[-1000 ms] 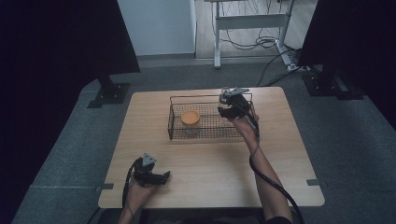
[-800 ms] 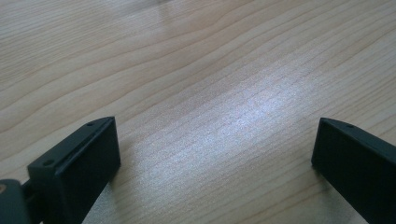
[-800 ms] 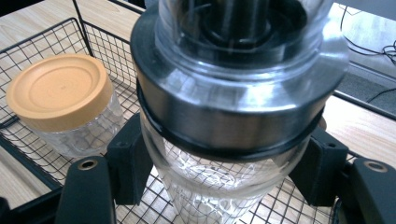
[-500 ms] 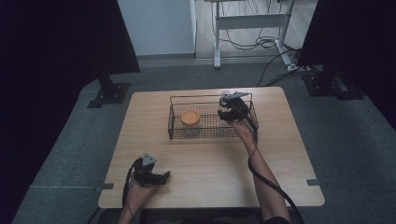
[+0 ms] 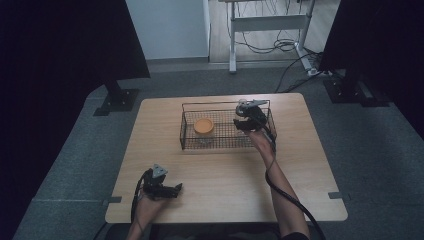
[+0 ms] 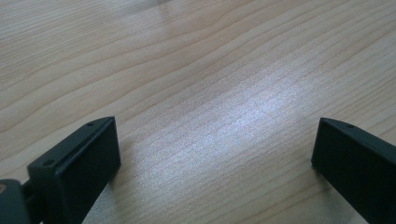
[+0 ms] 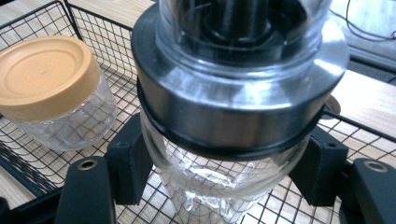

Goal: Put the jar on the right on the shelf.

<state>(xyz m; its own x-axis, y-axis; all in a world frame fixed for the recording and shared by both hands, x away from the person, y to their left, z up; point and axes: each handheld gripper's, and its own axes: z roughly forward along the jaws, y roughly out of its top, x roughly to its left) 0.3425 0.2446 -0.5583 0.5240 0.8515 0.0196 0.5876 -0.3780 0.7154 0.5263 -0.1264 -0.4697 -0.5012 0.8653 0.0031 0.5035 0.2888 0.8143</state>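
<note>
Glass jar [image 7: 224, 140] clamped in right tongs [image 5: 248, 121] inside wire basket [image 5: 187, 131]'s right end; left tongs [image 5: 170, 190] wide over bare tabletop [image 5: 235, 175].

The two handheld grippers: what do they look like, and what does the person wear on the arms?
Both the left gripper and the right gripper are black, each topped by a grey three-cornered plate. Their jaws are flat, matt black blocks with small screw holes. A black cable trails from the right gripper along the forearm; another leaves the left gripper. The forearms are bare, with no sleeves visible.

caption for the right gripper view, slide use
Right gripper clamps a clear glass jar over the wire basket, beside an orange-lidded jar.
</note>
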